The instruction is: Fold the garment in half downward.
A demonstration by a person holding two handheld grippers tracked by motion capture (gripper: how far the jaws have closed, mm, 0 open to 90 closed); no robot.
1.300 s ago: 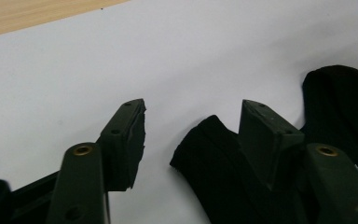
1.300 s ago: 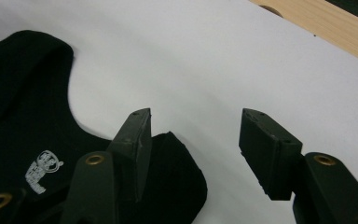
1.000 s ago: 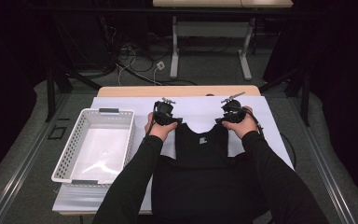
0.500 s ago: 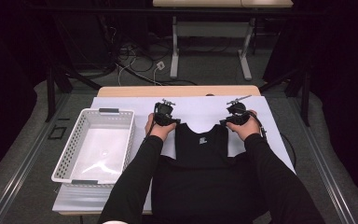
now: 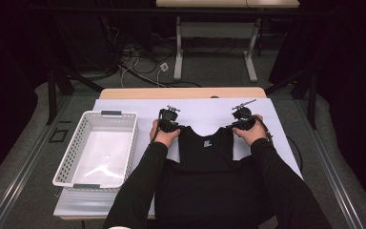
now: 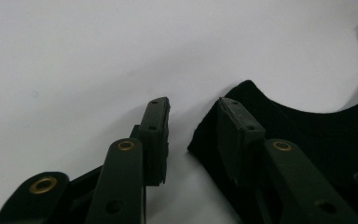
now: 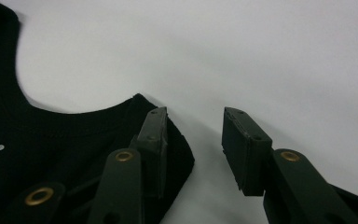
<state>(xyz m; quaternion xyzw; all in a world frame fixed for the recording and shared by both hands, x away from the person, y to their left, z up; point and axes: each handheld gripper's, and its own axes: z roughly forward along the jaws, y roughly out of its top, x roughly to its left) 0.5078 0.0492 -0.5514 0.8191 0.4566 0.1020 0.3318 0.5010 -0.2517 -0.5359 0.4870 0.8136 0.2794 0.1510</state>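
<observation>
A black sleeveless top (image 5: 205,171) lies flat on the white sheet (image 5: 205,112), neck away from the person, with a small white print (image 5: 208,142) below the neckline. My left gripper (image 5: 171,125) is at its left shoulder strap. In the left gripper view the jaws (image 6: 193,105) have just been closing, a gap still shows, and the strap's corner (image 6: 307,121) lies under the right-hand jaw. My right gripper (image 5: 240,123) is at the other strap. In the right gripper view its jaws (image 7: 193,112) have narrowed, one over the strap (image 7: 51,135), one over bare sheet.
A white perforated basket (image 5: 131,143) stands on the sheet at the left, with nothing in it. The table's wooden far edge (image 5: 181,92) shows beyond the sheet. Cables and table legs lie on the floor behind. Both forearms in black sleeves cross the top's lower part.
The right hand has edged a little to the right, and the top's right strap now lies slightly wider. The left hand has stayed in place.
</observation>
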